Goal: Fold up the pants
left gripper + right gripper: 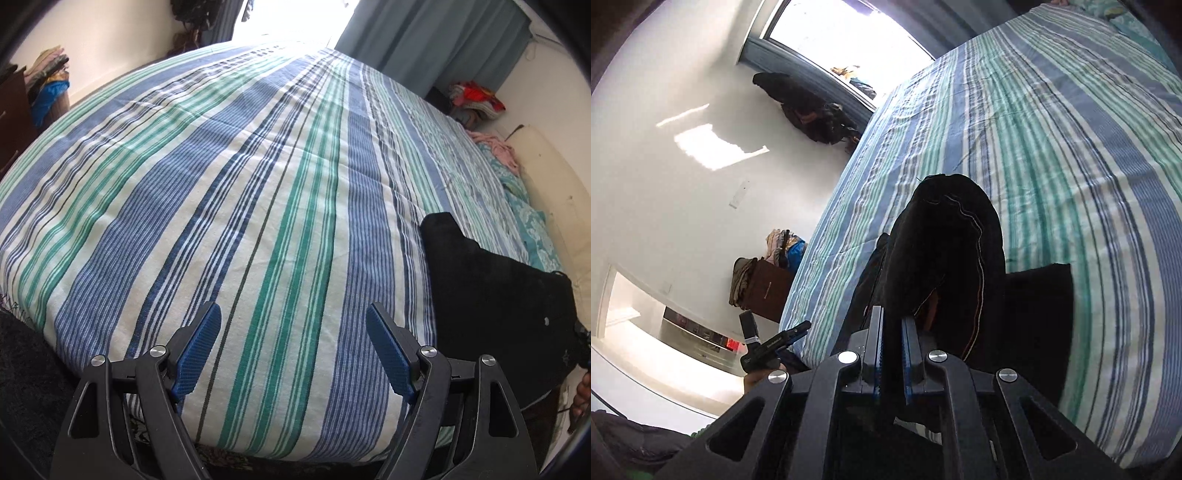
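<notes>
Right gripper (pixel 892 325), jaws clamped on black pants (pixel 945 251) at frame centre, lifting them to spread on striped bed (pixel 221 184). Left gripper (pixel 293 321), jaws wide, unloaded.
</notes>
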Action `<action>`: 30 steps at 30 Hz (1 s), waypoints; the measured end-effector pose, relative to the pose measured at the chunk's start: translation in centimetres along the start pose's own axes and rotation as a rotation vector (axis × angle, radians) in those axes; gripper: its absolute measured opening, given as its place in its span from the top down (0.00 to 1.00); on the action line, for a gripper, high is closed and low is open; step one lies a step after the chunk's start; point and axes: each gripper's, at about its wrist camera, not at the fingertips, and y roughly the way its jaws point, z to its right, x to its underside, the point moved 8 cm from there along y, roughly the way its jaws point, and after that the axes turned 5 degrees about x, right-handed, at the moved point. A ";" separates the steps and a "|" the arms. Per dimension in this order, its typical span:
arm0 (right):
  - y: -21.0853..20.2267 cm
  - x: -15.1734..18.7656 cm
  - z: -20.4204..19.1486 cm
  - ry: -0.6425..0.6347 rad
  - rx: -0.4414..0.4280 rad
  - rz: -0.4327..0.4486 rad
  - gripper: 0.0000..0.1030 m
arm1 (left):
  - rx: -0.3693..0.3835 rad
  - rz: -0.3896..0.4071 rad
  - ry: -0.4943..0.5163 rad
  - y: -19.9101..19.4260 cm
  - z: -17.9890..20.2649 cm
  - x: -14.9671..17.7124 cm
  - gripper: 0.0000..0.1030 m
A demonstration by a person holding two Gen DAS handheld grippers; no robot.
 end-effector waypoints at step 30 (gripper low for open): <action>9.0 -2.0 6.2 -0.244 0.580 -0.002 0.73 | 0.039 -0.055 0.518 -0.5 16.7 7.6 0.20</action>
